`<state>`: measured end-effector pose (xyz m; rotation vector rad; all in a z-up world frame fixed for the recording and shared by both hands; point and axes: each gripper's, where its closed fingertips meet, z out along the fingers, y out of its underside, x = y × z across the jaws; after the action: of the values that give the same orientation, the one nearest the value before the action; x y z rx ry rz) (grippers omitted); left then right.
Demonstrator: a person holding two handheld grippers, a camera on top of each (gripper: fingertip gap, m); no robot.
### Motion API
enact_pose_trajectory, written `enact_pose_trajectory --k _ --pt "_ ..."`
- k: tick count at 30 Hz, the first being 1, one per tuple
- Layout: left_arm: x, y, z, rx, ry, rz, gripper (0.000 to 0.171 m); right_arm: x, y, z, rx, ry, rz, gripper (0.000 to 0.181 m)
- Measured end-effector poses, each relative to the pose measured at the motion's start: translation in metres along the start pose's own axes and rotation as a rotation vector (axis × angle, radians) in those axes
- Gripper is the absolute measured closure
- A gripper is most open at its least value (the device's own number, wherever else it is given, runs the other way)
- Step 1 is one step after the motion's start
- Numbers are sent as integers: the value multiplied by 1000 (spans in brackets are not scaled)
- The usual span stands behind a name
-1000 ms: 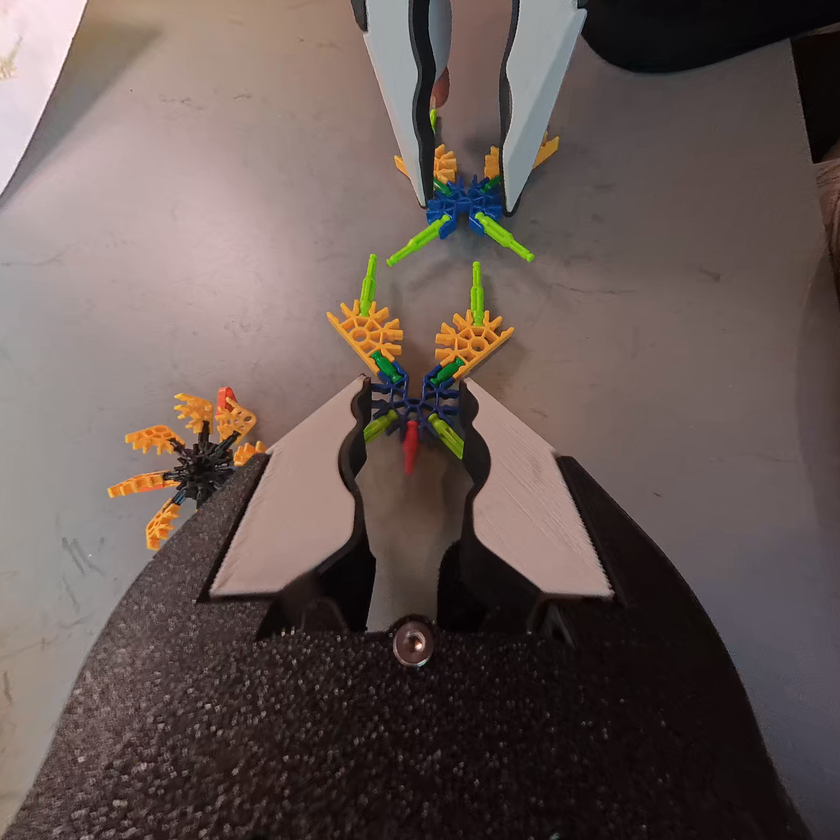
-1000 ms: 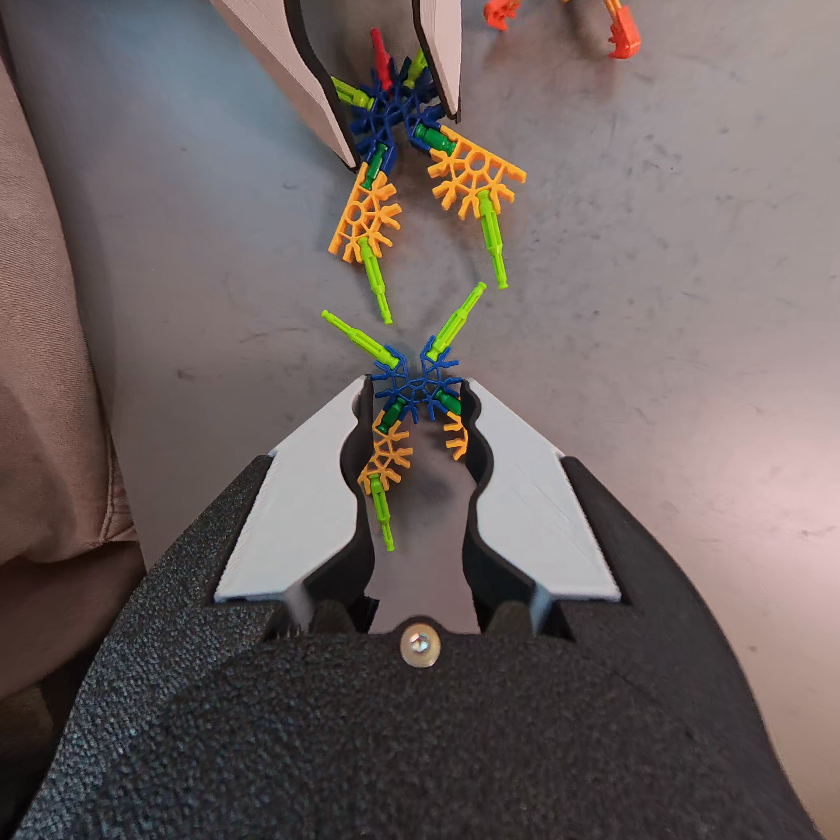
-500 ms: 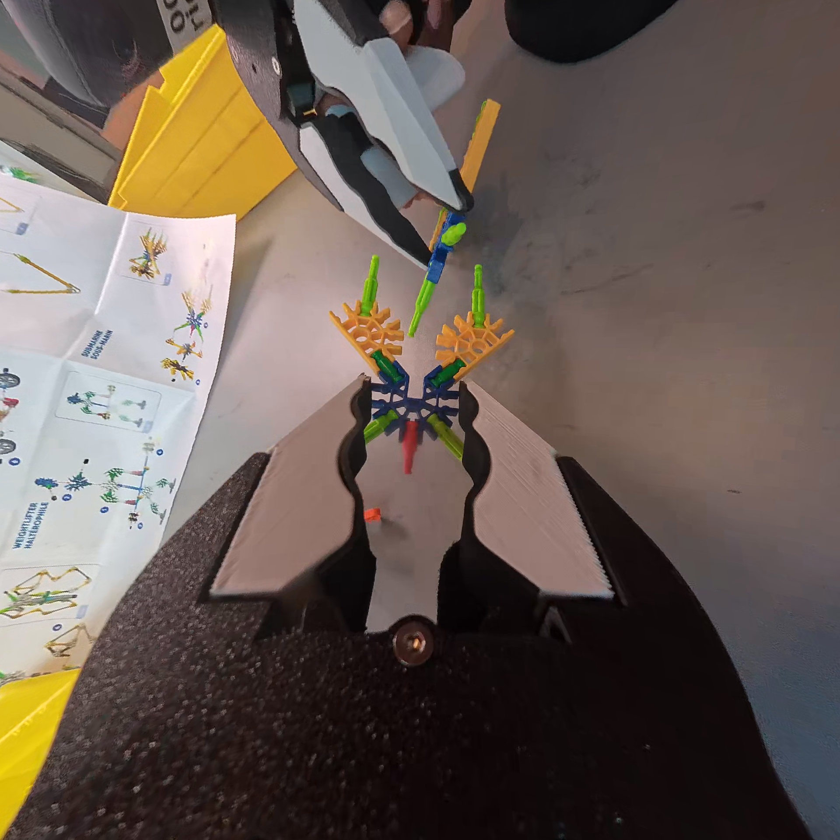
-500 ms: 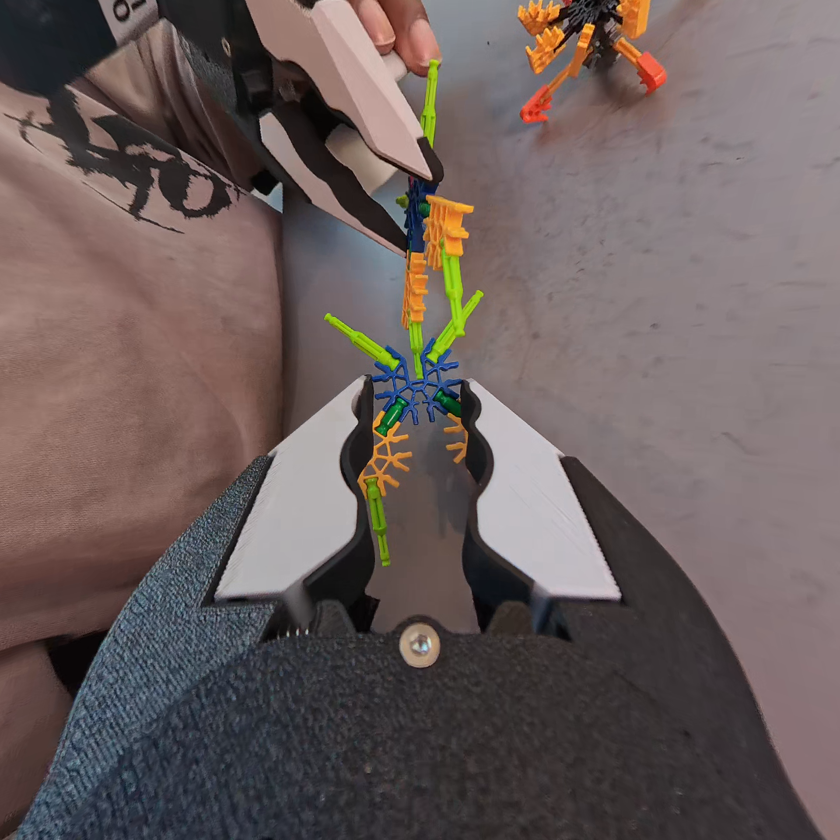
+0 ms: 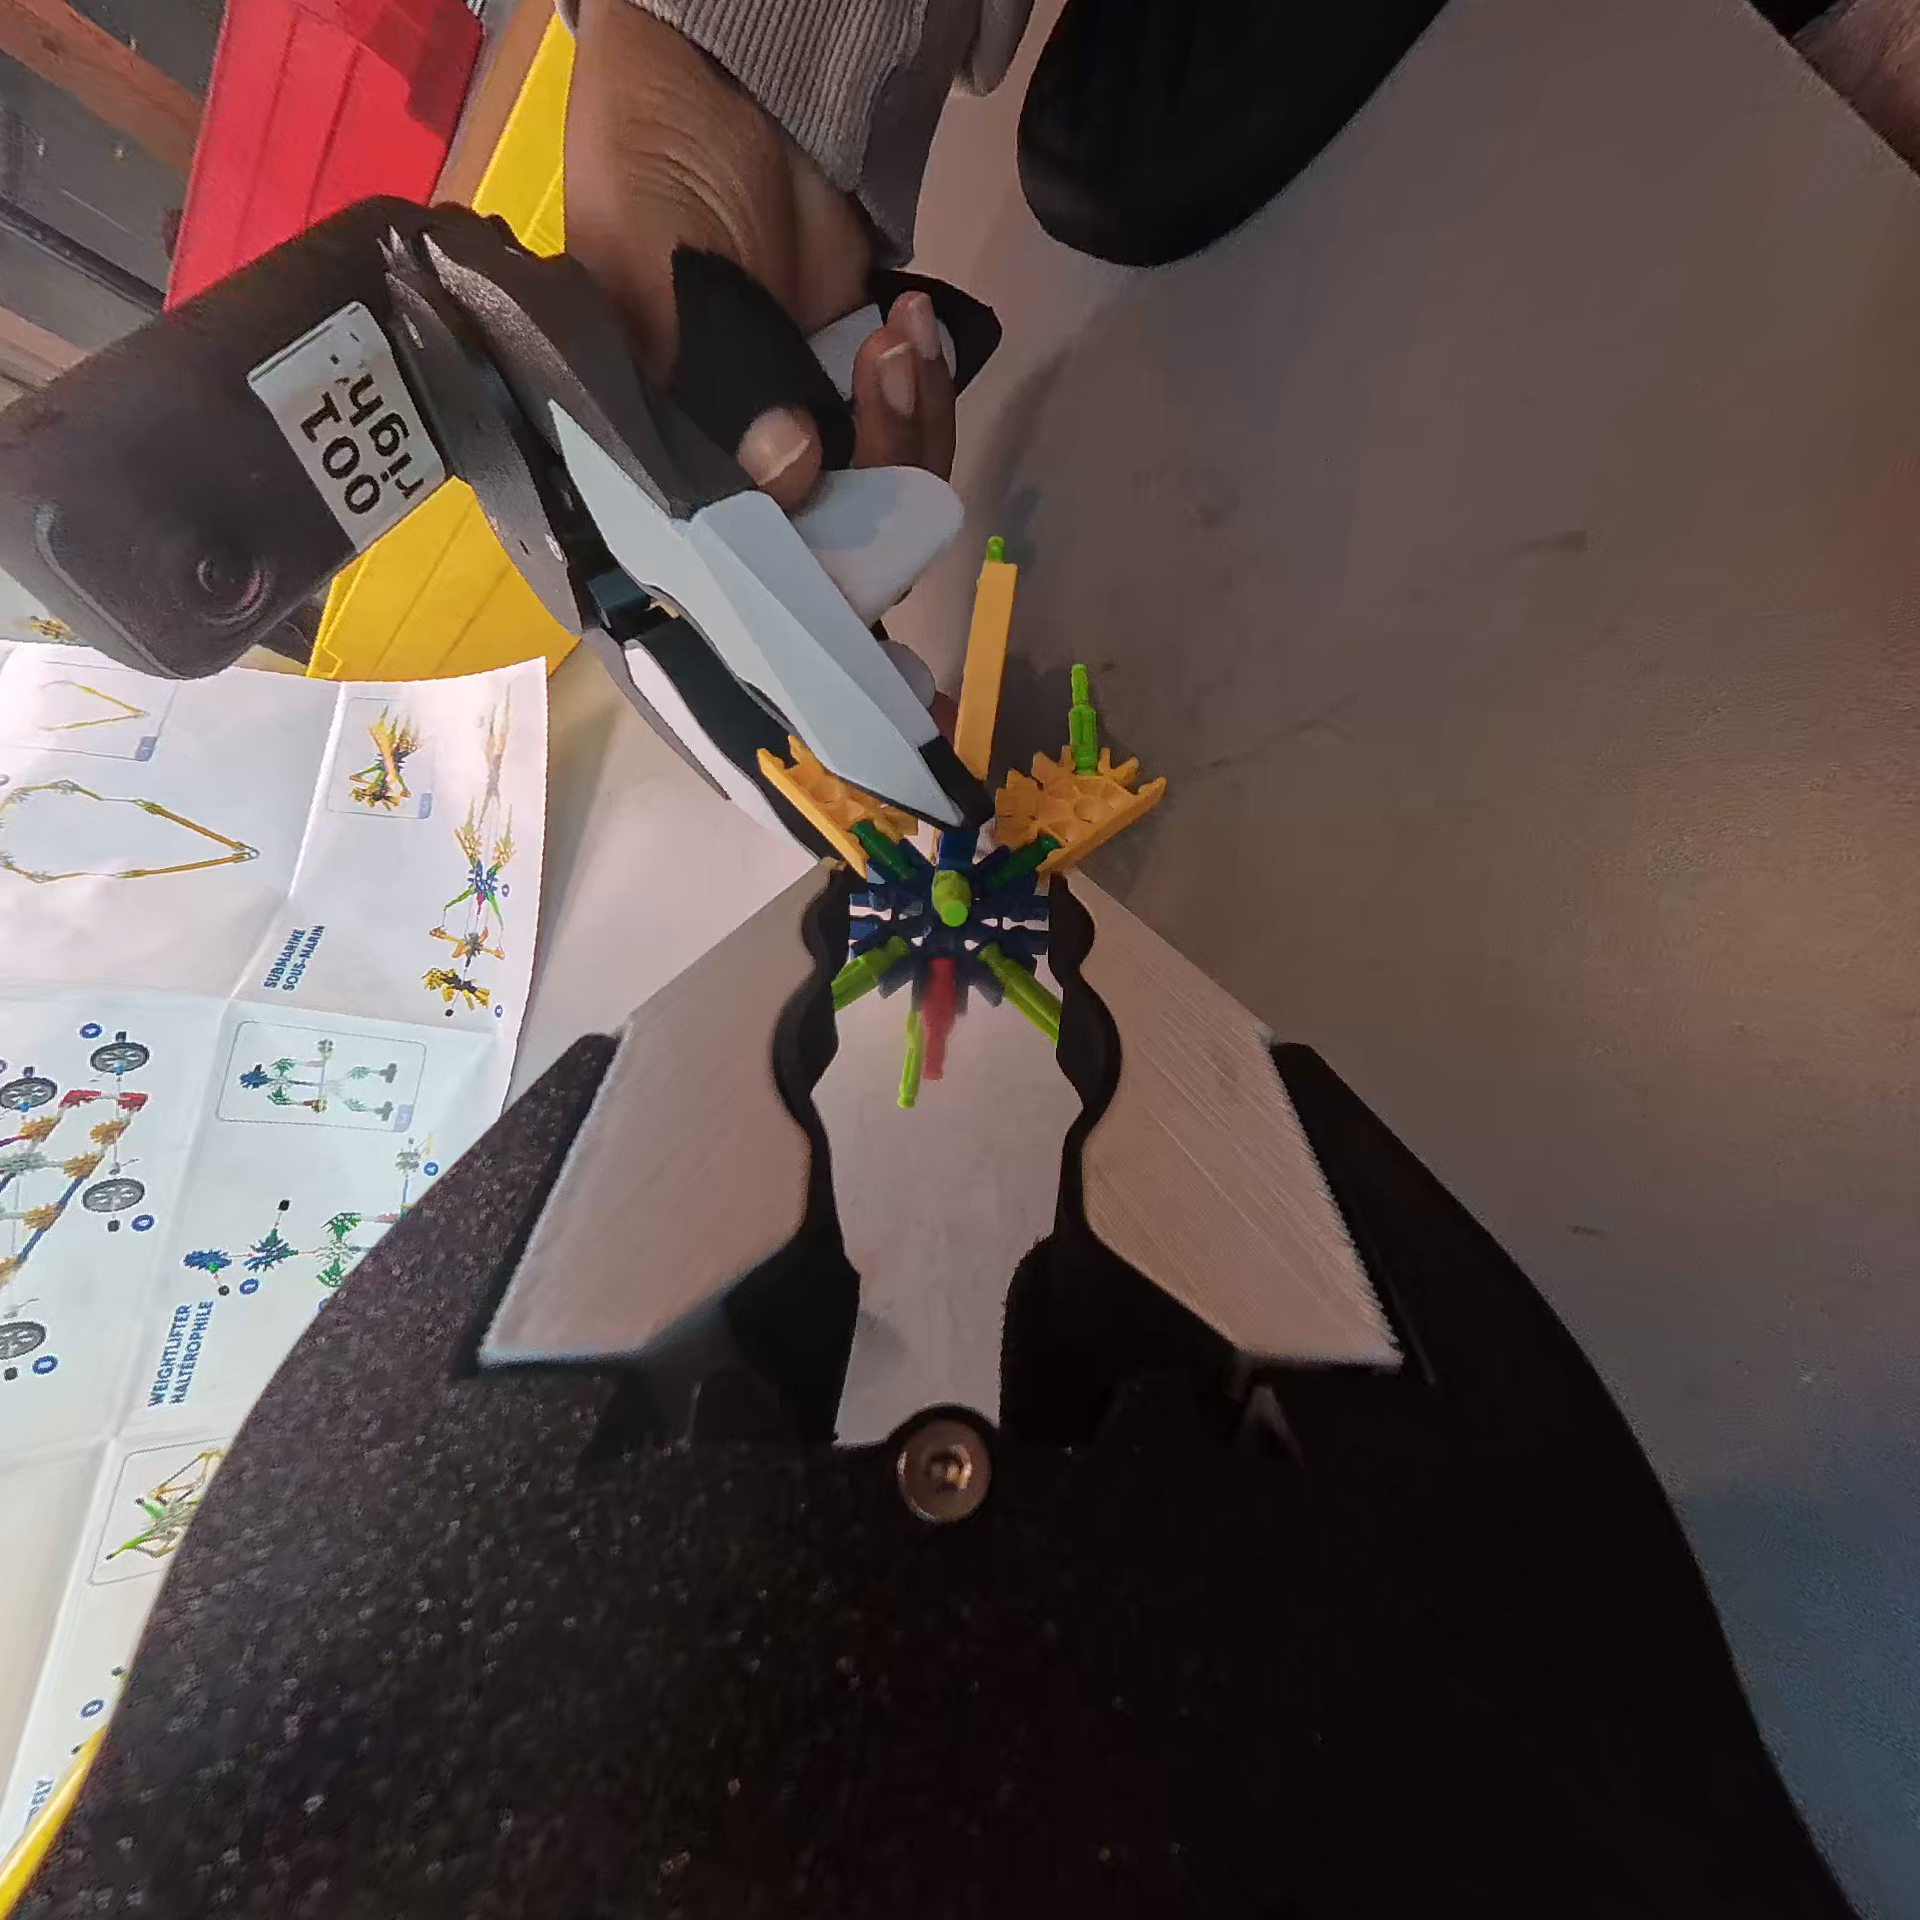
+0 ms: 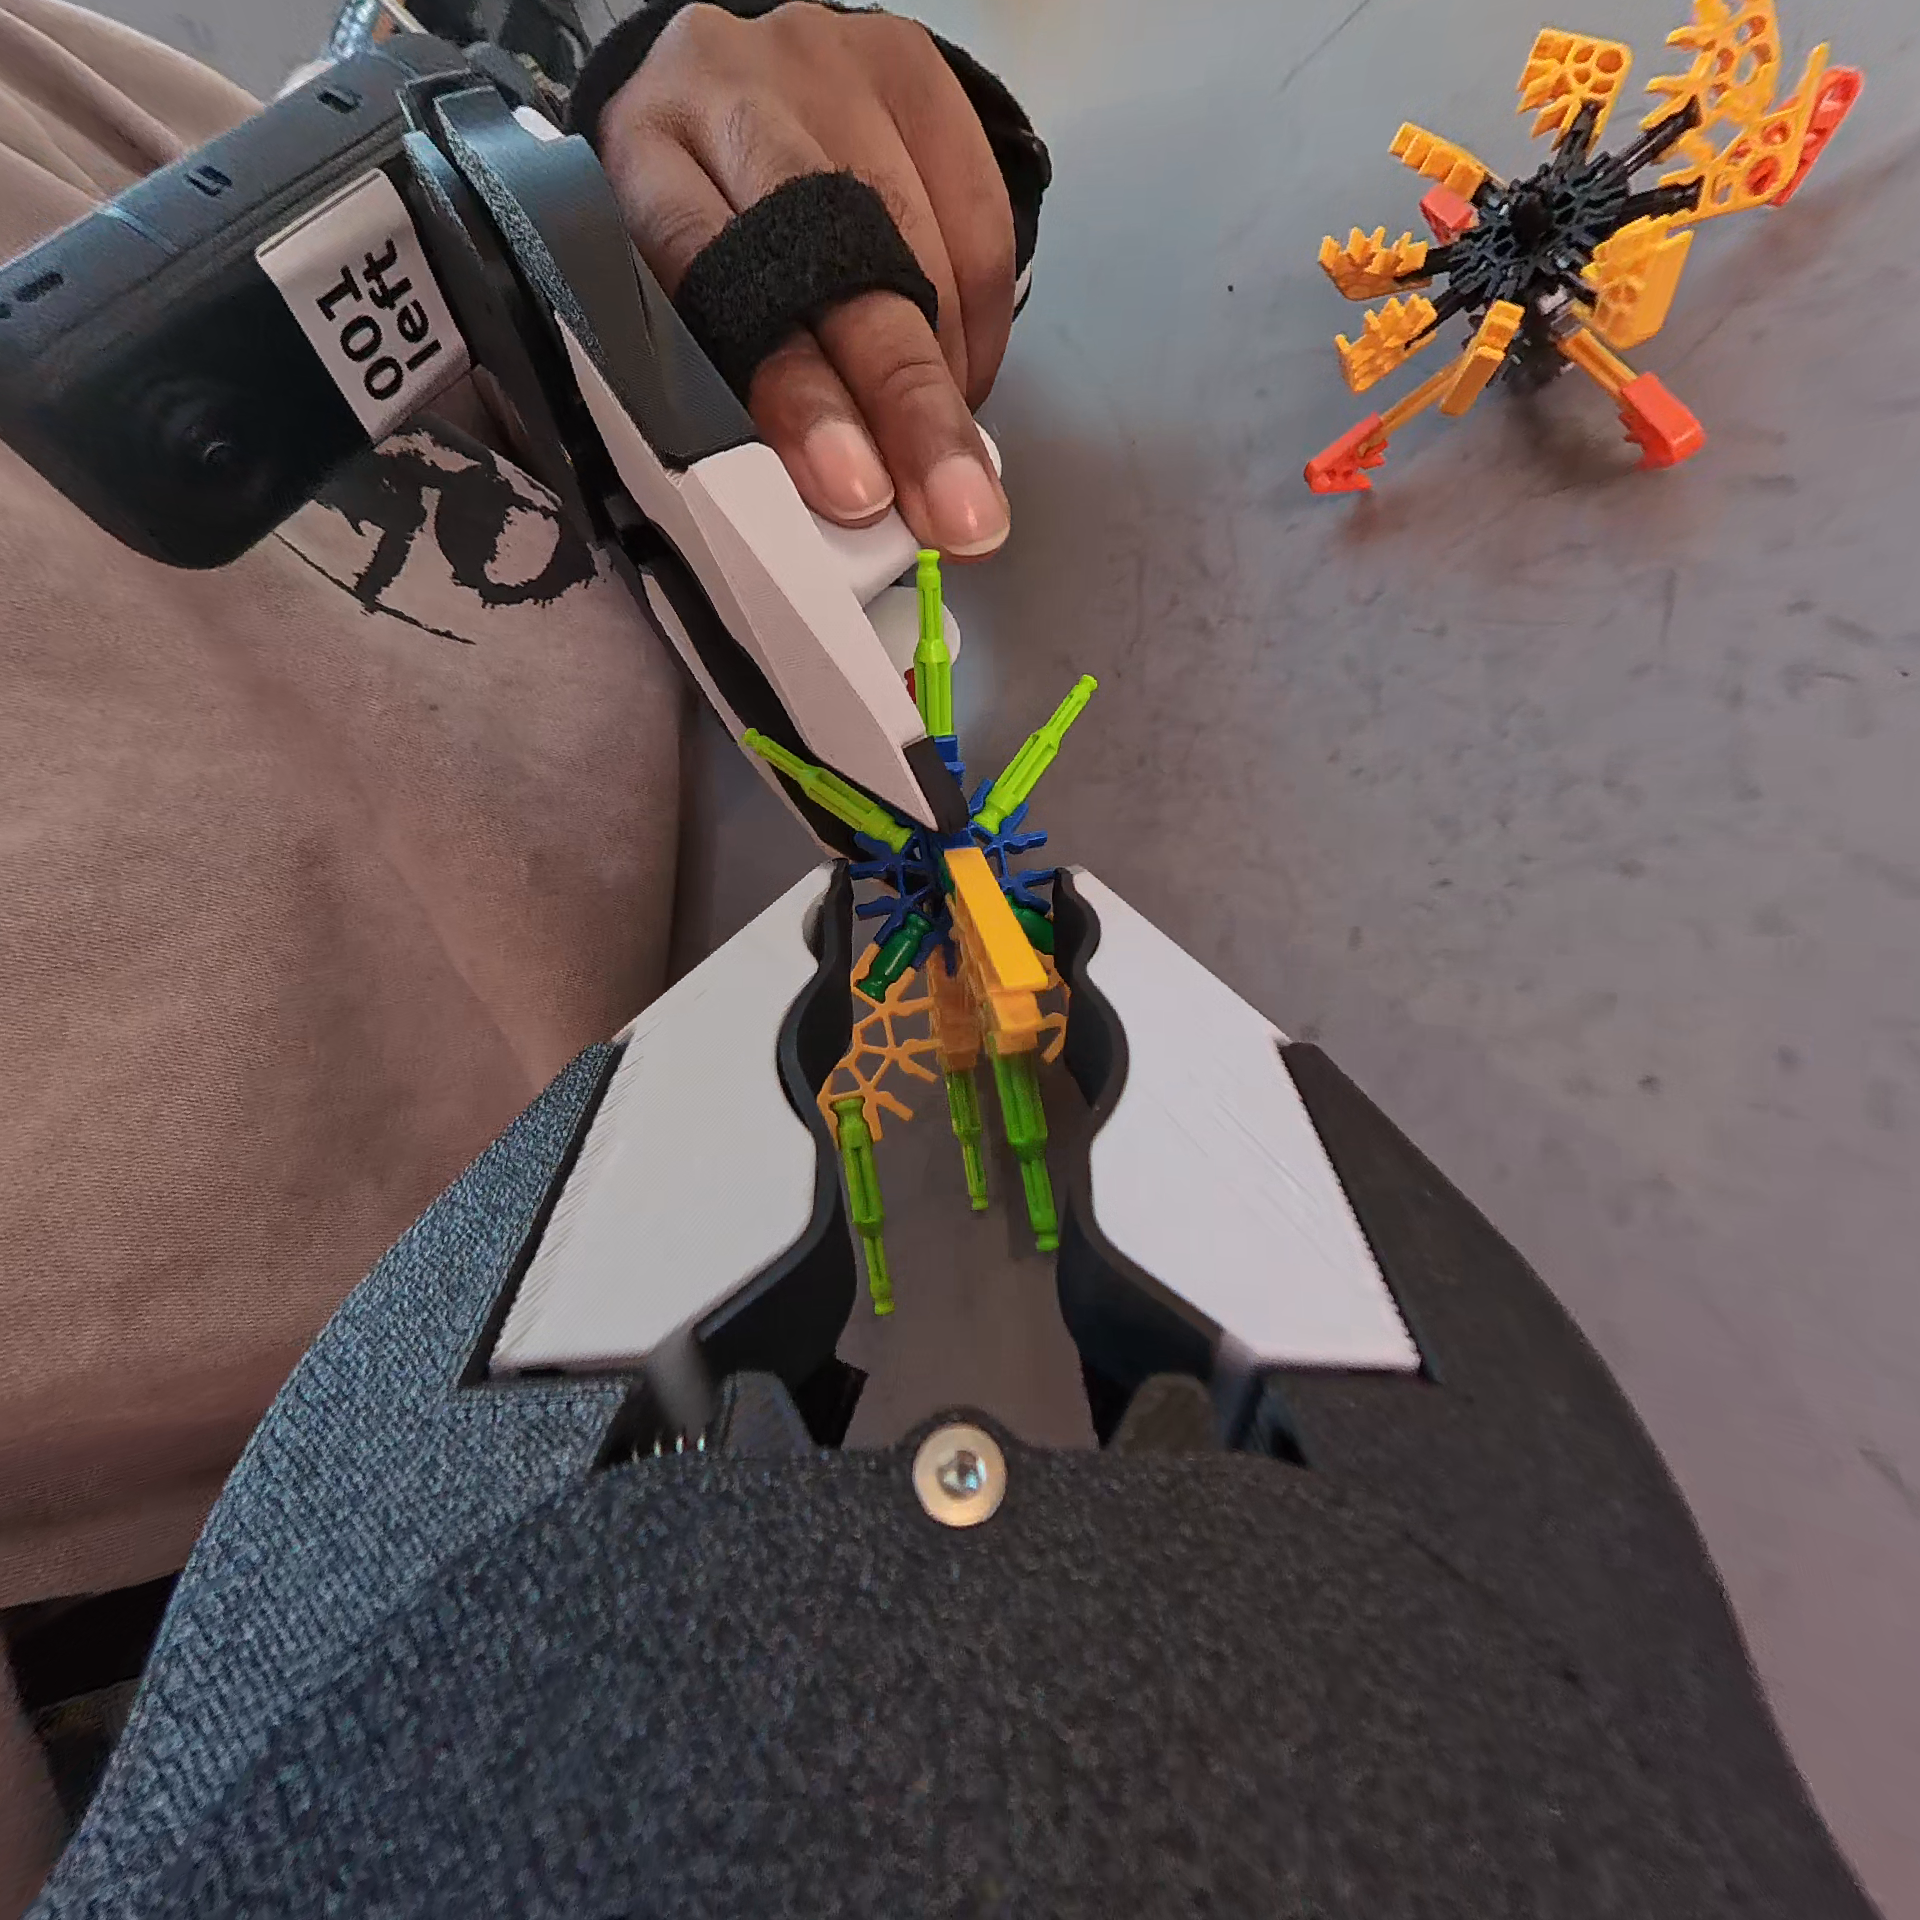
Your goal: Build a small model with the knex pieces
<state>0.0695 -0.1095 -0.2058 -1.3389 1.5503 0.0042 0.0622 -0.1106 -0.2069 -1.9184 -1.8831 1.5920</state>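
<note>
Gripping a blue snowflake connector cluster [image 5: 940, 920] at frame centre, the left gripper [image 5: 945, 914] has its jaws closed narrowly on the hub, with orange fan pieces [image 5: 1081, 805] and green rods splayed beyond.

The right gripper [image 6: 951, 904] likewise has its jaws pinched on a second blue hub assembly [image 6: 914, 883]; orange pieces and green rods [image 6: 868, 1184] trail back between its fingers.

The two assemblies meet edge-on, hubs touching or very nearly so — whether they are seated, I cannot tell.

Risk: thin rods are crossing at the joint; misalignment or side load could pop a rod from its socket or twist a hub out of the jaws.

Outward: a grey surface [image 6: 1455, 935], a black-and-orange model [image 6: 1538, 239] at upper right, an instruction sheet [image 5: 208, 935] at left, and yellow and red bins [image 5: 447, 582] at upper left.
</note>
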Motion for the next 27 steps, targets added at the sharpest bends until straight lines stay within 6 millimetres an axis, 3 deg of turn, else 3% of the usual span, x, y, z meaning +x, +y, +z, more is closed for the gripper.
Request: enact_pose_trajectory --k 14,18,22,25,27 --pt "4 5 1 -3 31 -4 127 5 -5 2 -12 168 -157 144" --pt "9 4 -14 50 177 -189 120 1 -4 2 -43 230 -255 146" --pt "-2 4 -33 113 324 -502 123 -4 -3 0 -56 297 -370 157" --pt "0 18 -30 64 402 -671 132 -5 8 3 -111 360 -465 156" --pt "13 24 -23 16 462 -702 132 -5 13 8 -131 391 -503 156"
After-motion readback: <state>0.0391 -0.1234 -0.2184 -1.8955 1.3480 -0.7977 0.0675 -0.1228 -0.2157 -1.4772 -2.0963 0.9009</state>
